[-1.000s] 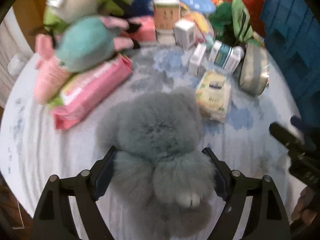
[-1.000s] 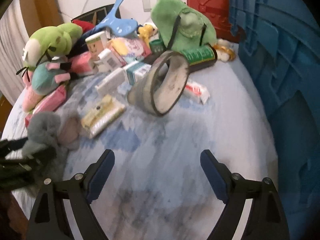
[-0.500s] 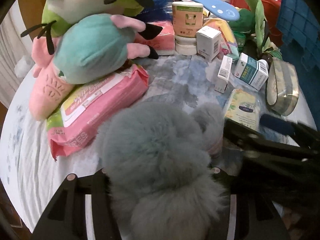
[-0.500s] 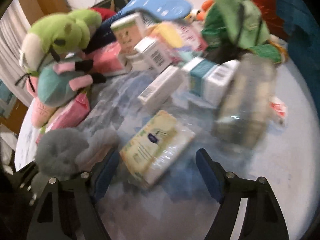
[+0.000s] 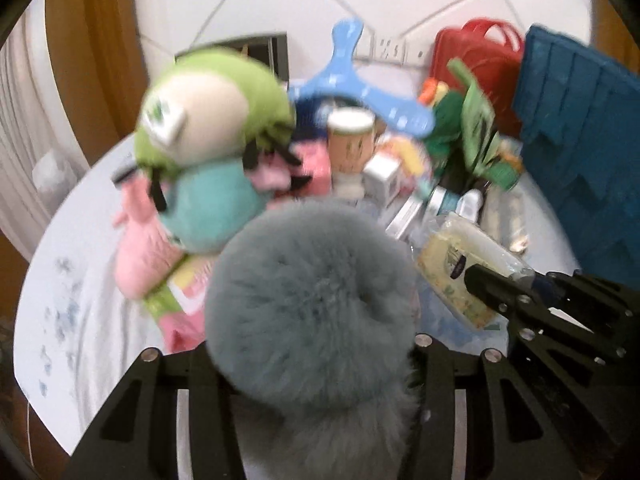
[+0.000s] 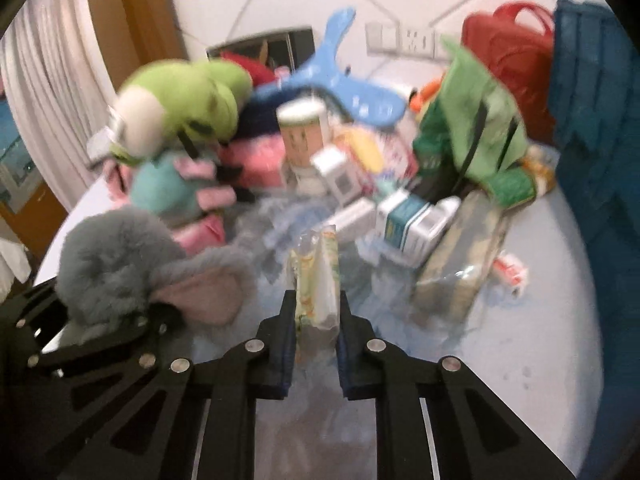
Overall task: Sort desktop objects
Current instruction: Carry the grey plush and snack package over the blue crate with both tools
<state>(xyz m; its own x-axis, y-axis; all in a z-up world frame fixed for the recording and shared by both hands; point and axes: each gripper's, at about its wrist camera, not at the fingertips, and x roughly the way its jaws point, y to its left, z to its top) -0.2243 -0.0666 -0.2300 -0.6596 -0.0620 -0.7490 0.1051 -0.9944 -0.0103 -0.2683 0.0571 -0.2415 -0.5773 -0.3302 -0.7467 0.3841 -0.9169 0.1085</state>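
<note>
My left gripper (image 5: pixel 312 354) is shut on a fluffy grey plush (image 5: pixel 312 308) and holds it above the table; the plush hides the fingertips. The plush also shows at the left of the right wrist view (image 6: pixel 132 264). My right gripper (image 6: pixel 316 316) is shut on a yellow-green tissue pack (image 6: pixel 316 280), held on edge between the jaws. From the left wrist view the pack (image 5: pixel 460 268) sits at the tip of the right gripper (image 5: pixel 492 284).
A pile at the back holds a green plush (image 5: pixel 208 120), a teal and pink plush (image 5: pixel 208 208), a blue boomerang (image 5: pixel 360 88), small boxes (image 6: pixel 412 220), a tape roll (image 6: pixel 464 264) and a red bag (image 6: pixel 512 52). A blue crate (image 5: pixel 580 152) stands on the right. The table (image 6: pixel 520 340) has a pale cloth.
The left gripper has lifted the grey plush off the table. The right gripper has shut on the tissue pack and raised it on edge.
</note>
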